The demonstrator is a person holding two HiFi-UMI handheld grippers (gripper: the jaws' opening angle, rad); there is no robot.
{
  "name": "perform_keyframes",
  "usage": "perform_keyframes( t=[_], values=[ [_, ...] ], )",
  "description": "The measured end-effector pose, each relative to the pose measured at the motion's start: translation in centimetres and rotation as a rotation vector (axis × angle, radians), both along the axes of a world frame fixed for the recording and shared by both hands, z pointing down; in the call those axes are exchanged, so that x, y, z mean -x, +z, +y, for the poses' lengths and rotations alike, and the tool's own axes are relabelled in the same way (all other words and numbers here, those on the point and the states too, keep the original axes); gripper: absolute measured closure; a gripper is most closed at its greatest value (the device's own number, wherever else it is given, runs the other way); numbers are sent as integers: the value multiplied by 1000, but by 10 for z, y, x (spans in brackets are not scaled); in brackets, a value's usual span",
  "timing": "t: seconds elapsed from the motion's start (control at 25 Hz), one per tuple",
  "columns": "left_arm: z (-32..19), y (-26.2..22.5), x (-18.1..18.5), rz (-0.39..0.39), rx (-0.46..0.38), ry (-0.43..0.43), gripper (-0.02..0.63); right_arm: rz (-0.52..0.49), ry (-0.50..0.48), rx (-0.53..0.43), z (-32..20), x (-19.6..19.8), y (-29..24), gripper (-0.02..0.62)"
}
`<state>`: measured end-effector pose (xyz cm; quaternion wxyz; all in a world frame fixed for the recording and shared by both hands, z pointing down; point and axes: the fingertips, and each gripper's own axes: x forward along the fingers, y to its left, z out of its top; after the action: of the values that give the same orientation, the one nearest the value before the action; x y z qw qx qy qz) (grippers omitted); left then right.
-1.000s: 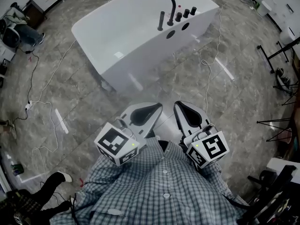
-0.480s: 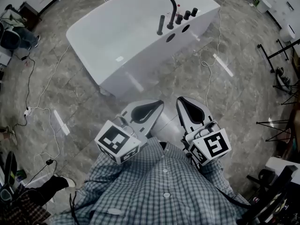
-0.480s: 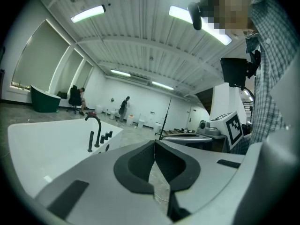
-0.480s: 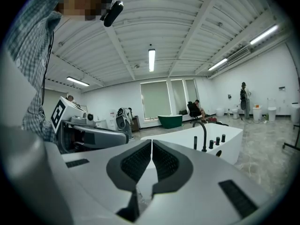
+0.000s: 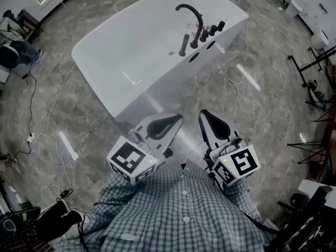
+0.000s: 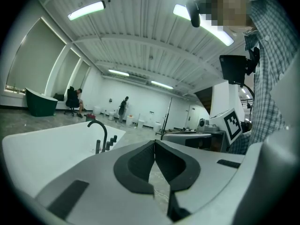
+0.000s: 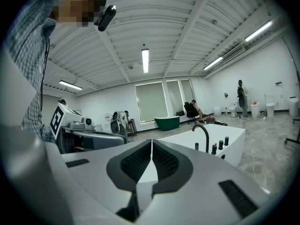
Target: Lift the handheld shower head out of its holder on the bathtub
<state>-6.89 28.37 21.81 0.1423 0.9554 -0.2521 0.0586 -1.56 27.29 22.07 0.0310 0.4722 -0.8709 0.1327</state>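
Head view looks steeply down, gripper views level; all share the bathtub [image 5: 126, 46].

No letters, numbers or brand names can be read anywhere. The only signs are black-and-white square coded patterns, not writing. One stands on the left cube [image 5: 131, 161] just behind the left tongs [image 5: 176, 118], another on the right cube [image 5: 236, 166] just behind the right tongs [image 5: 205, 114]. Each gripper view shows the other tongs' marker off to its side.
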Motion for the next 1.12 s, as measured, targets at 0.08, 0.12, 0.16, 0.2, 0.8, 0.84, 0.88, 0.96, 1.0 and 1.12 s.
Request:
perform_keyframes(
  t=[0.08,0.12,0.16,0.2,0.8,0.84,0.88,0.96,1.0,1.12],
  values=[
    [-20,0,6,1,-4,4,594,6,12,-2,-19,3,1,577],
    [-29,1,9,4,-2,3,594,10,17,-1,-28,4,1,577],
    [-36,2,13,8,3,0,595,14,21,-1,-35,7,2,577],
    [-42,4,17,13,9,-2,594,18,24,-2,-40,10,3,577],
    [-113,23,14,21,35,-30,594,26,4,23,-112,1,26,577],
    [-120,23,10,19,32,-34,594,25,-4,20,-120,-2,26,577],
    [-128,23,5,18,30,-40,594,22,-12,19,-129,-5,27,577],
    [-145,22,-3,16,30,-56,594,11,-30,24,-147,-11,27,577],
    [-155,21,-7,16,32,-66,594,9,-41,28,-156,-13,27,577],
    [-191,17,-22,15,31,-92,594,15,-78,31,-192,-24,25,577]
  ],
)
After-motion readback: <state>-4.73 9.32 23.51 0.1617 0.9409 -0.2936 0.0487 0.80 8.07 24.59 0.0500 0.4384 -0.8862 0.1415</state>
